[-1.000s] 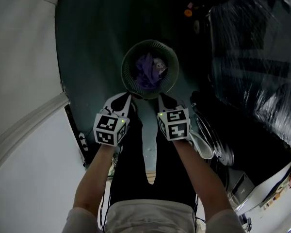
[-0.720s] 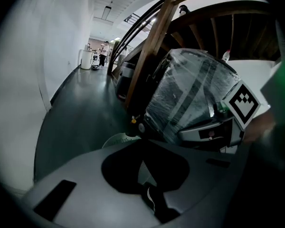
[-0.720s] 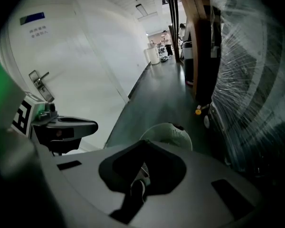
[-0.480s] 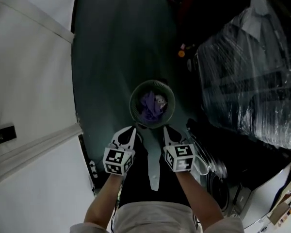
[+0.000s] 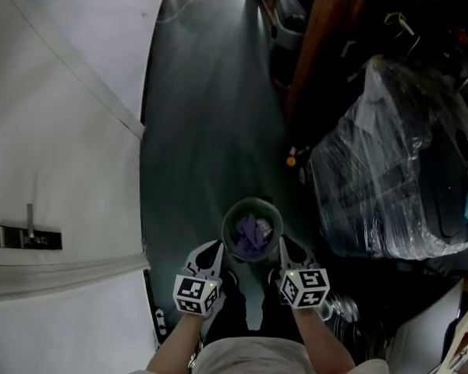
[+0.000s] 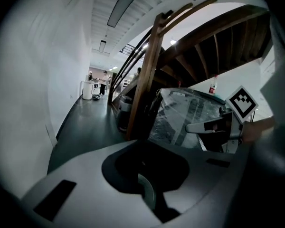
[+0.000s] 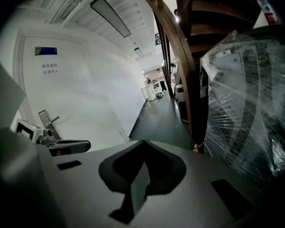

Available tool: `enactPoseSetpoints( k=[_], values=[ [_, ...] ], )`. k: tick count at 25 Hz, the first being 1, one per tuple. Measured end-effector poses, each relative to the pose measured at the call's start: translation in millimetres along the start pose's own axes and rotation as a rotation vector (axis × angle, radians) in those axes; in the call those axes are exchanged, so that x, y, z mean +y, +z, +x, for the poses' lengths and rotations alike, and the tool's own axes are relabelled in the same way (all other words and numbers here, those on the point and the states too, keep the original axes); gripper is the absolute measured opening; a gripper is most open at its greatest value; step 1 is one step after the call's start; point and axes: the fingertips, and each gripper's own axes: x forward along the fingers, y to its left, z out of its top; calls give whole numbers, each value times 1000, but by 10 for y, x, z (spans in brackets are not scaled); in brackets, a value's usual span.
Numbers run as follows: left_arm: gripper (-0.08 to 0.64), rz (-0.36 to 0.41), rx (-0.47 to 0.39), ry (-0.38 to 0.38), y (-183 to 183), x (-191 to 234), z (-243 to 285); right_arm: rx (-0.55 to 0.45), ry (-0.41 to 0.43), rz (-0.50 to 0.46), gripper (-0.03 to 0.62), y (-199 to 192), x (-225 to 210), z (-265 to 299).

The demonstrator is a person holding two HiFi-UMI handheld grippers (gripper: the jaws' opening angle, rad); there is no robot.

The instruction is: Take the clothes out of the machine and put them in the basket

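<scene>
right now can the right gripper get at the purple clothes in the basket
Probably yes: the basket stands open-topped ahead of the right gripper, nothing covering the purple clothes. Its shut jaws point past the basket, so it must tip down and open.

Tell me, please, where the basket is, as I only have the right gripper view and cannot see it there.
Observer: In the head view the basket stands on the dark floor, showing between the left gripper and the right gripper.
Operator: Is anything in it?
Observer: Yes, purple clothes lie inside.
Operator: Does the left gripper hold anything?
Observer: No, the left gripper view shows its jaws together, empty.
</scene>
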Motion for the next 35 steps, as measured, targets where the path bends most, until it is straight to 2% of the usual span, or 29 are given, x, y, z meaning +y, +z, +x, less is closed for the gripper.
enactPoseSetpoints(
  k=[5,8,15,25,35],
  values=[
    [21,37,-119,5,672,-12,-324,-139,65,-70,6,636,371,-311],
    [21,78,-189,-9,1066,-72,-511,-206,71,-116,6,978,537,-500],
    [21,127,-333,-14,1725,-237,-1026,-349,92,-132,6,1555,857,-1000],
    [21,184,-453,8,2214,-351,-1572,-484,114,-184,5,2012,1167,-1479],
    [21,212,-513,9,2388,-379,-1827,-544,137,-223,5,2171,1444,-1630]
  ],
)
